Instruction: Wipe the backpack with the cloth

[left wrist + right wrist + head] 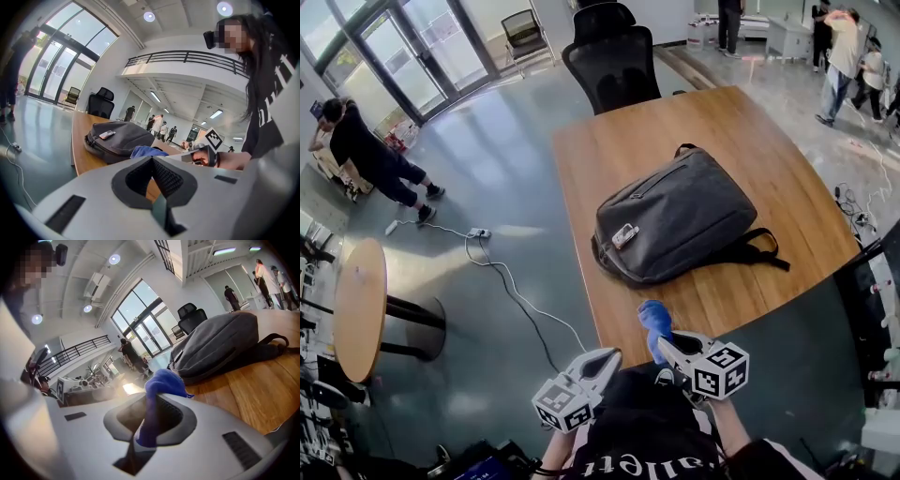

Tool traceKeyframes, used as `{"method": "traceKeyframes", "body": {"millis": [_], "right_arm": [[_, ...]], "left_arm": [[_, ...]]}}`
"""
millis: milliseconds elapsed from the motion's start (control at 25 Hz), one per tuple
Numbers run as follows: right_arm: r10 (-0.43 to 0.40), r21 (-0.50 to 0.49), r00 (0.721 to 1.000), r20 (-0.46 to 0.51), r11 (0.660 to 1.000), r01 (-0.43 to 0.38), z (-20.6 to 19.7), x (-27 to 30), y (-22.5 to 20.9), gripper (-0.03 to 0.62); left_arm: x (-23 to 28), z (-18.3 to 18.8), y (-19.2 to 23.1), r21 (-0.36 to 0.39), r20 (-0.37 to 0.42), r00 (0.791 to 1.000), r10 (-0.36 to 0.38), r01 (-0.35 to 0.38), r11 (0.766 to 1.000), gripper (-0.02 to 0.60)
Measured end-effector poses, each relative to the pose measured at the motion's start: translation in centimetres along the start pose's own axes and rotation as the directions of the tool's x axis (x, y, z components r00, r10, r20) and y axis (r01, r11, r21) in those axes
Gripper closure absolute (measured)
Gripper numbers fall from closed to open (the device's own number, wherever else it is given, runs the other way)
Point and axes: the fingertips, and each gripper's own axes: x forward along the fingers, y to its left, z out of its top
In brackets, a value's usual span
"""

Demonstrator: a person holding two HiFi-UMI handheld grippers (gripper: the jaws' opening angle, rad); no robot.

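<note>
On the long brown wooden table (750, 159) the grey fabric backpack (684, 220) lies flat, its black straps trailing toward the right edge; both my claws are at the near edge. My right claw (664, 345) is clamped on the crumpled blue cloth (654, 321), near the bag but apart from it; my left claw (605, 361) is closed, tips together, holding nothing.

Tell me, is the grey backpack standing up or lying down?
Lying down. The grey fabric backpack rests flat on the brown wooden table.
</note>
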Motion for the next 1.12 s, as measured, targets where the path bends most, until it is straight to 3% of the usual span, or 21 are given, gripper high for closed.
{"method": "traceKeyframes", "body": {"millis": [400,720,1120], "right_arm": [[-0.014,-0.012,0.999,-0.05,1.0,0.014,2.1,6.7,1.1,0.531],[-0.013,-0.03,0.996,-0.09,0.999,0.011,3.4,12.7,2.3,0.531],[-0.046,0.017,0.99,-0.134,0.999,0.048,3.1,14.5,-1.1,0.531]], "left_arm": [[0.4,4.0,4.8,0.042,0.005,0.997,-0.079,0.078,0.996,0.583],[-0.3,5.8,9.5,0.014,0.039,0.995,-0.097,0.096,0.995,0.583],[0.9,5.6,10.8,0.001,0.014,0.994,-0.11,0.11,0.994,0.583]]}}
